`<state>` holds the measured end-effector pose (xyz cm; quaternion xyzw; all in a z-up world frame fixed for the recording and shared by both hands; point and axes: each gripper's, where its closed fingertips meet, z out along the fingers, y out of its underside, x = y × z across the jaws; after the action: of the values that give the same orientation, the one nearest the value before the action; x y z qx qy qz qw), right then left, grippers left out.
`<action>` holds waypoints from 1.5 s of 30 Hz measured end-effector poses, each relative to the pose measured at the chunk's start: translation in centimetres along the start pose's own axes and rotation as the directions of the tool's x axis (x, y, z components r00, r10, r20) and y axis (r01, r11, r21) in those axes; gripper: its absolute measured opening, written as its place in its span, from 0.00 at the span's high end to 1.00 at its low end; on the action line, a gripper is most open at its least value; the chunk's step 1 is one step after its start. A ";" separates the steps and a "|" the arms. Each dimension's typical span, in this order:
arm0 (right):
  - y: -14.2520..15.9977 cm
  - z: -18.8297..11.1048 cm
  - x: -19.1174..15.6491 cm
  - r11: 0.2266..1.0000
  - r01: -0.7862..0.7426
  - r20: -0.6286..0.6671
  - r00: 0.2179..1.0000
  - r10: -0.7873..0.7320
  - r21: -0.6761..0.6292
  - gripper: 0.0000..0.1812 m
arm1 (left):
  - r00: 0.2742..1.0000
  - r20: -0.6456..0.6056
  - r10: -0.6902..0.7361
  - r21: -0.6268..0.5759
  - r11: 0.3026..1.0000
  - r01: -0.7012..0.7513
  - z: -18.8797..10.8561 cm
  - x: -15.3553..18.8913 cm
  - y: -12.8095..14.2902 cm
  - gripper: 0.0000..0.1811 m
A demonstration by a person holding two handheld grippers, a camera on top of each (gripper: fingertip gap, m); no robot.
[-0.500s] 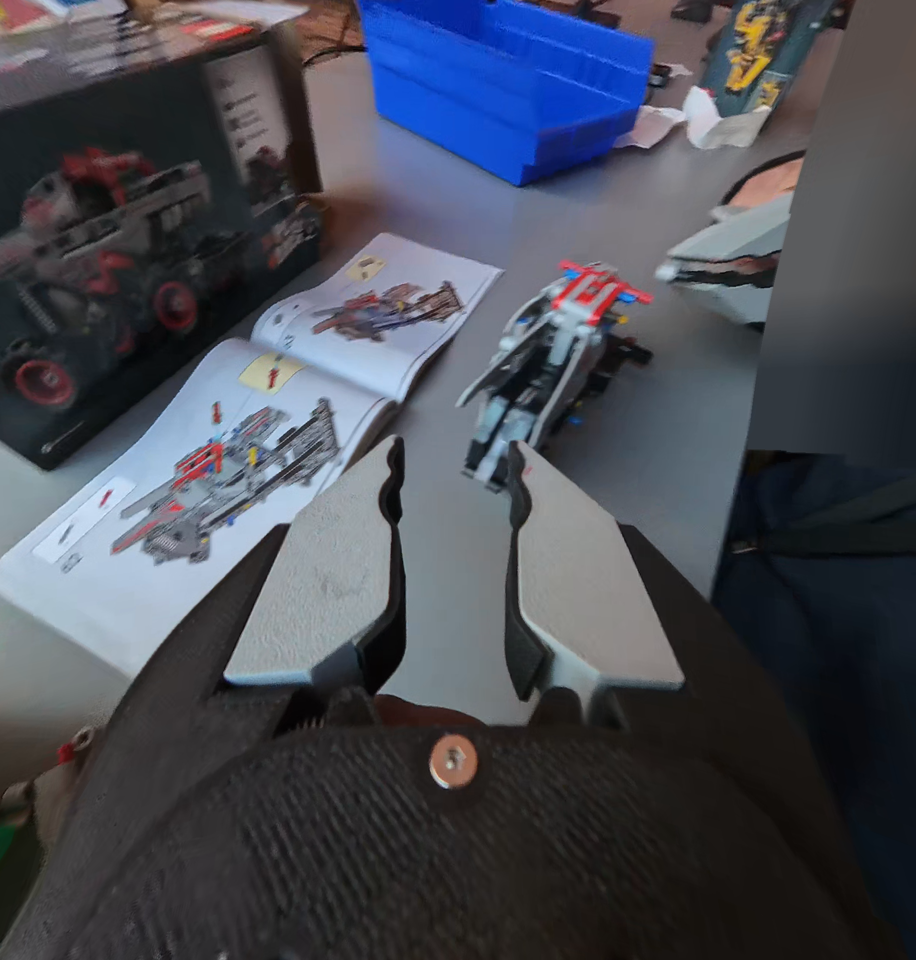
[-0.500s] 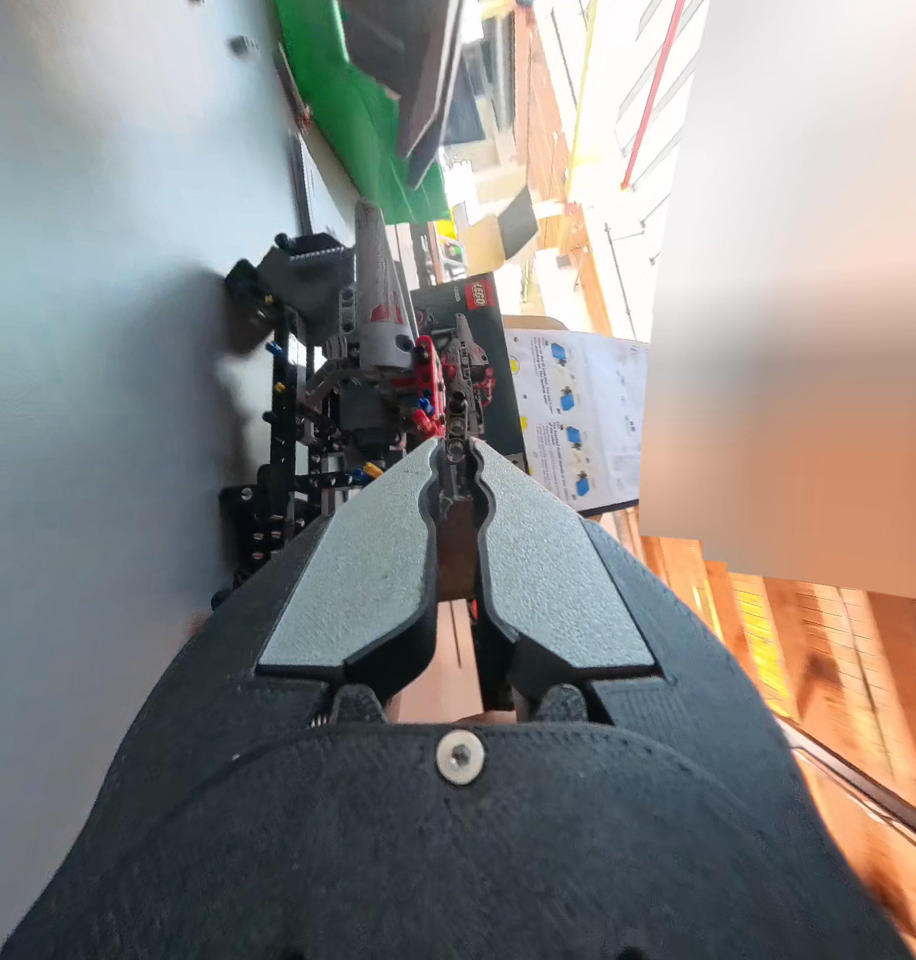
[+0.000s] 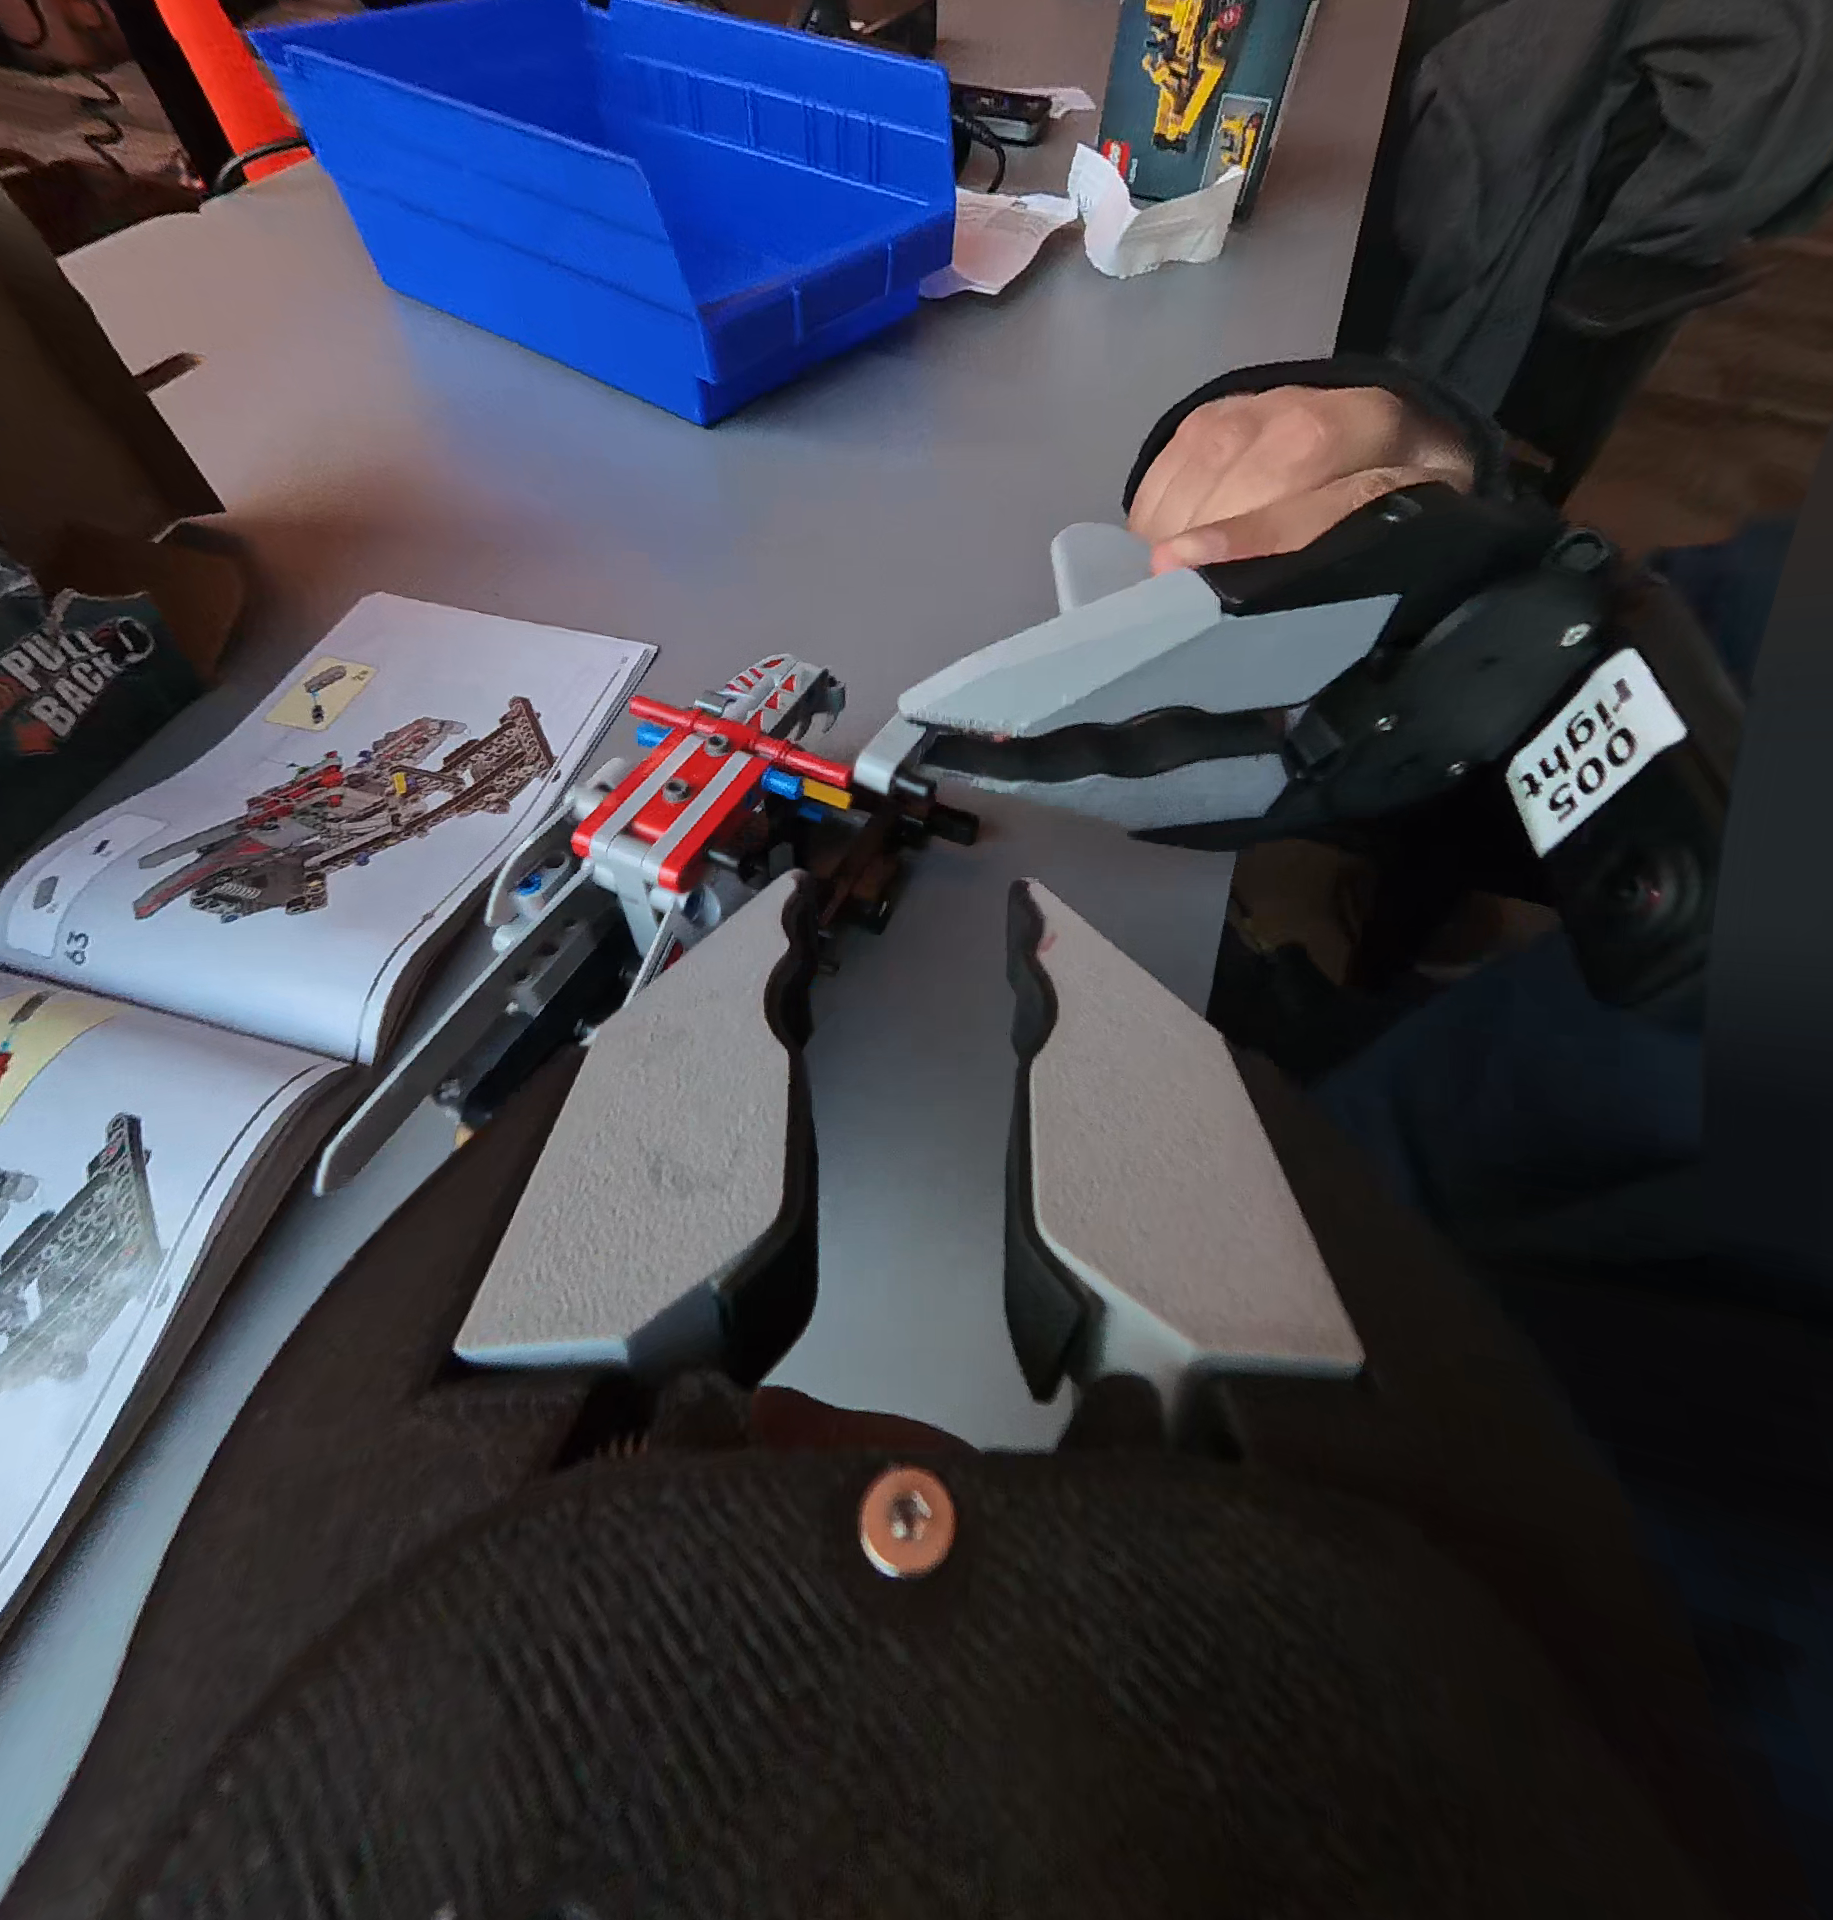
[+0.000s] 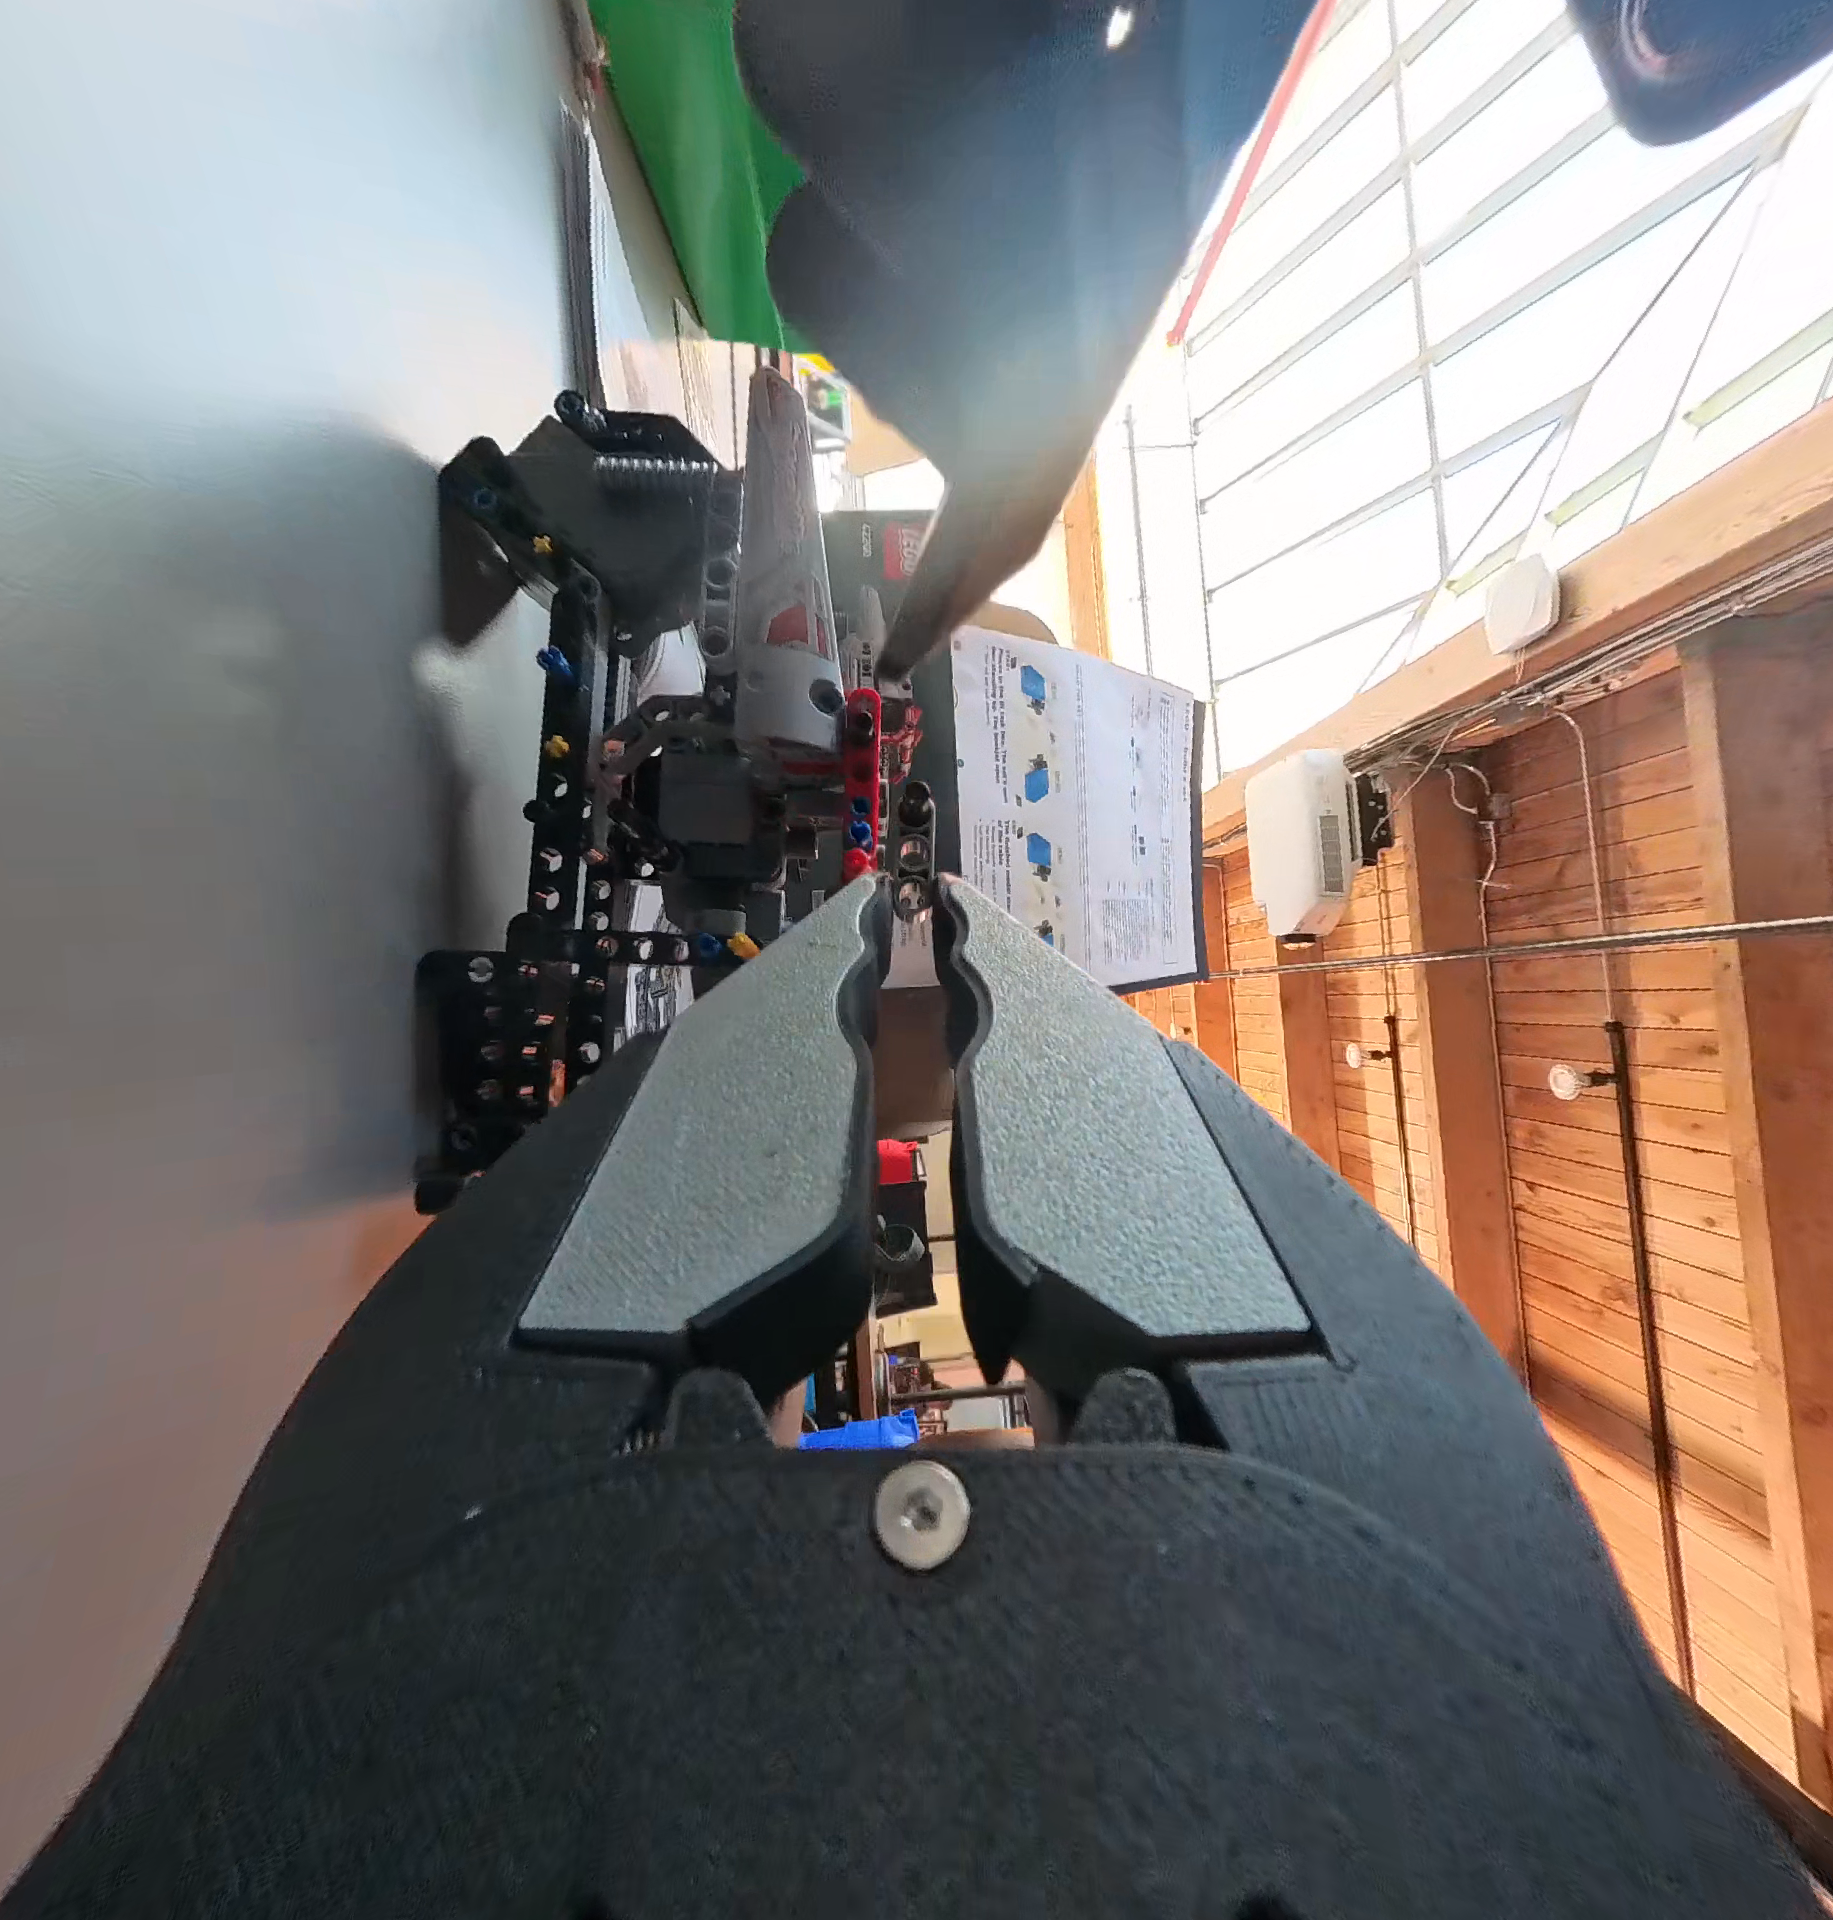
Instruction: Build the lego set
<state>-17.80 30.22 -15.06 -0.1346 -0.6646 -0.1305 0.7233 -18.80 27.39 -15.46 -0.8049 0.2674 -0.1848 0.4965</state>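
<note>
Workshop or lab: grey worktable (image 3: 538,488), blue parts bin (image 3: 621,177), timber-slat wall (image 4: 1618,1039), skylight glazing (image 4: 1463,260).

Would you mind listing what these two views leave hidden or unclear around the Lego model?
- Left wrist view: the model's near end sits behind the left gripper's finger.
- Left wrist view: the manual is cut off by the frame's left edge.
- Right wrist view: the small part in the right gripper is too small to identify.
- Right wrist view: the blurred left gripper covers the model's top.
</note>
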 end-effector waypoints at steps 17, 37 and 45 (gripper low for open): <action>-2.1 -0.8 0.1 0.996 -0.033 0.001 0.999 0.033 0.078 0.98 | 0.996 -0.069 0.064 0.072 0.996 -0.059 0.8 1.4 -0.8 0.92; -3.4 -2.9 1.6 0.586 -0.793 0.495 0.581 0.647 0.166 0.93 | 0.777 0.124 0.617 0.224 0.745 -0.628 0.0 3.6 -1.4 0.92; -3.9 -3.3 1.6 0.681 -0.698 0.443 0.694 0.568 0.220 0.97 | 0.767 0.145 0.625 0.284 0.717 -0.637 -0.3 4.3 -1.7 0.92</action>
<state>-16.02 25.39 -13.64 -0.2402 -0.7002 0.2858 0.6086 -15.12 25.15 -13.66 -0.5783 0.4827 -0.0296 0.6570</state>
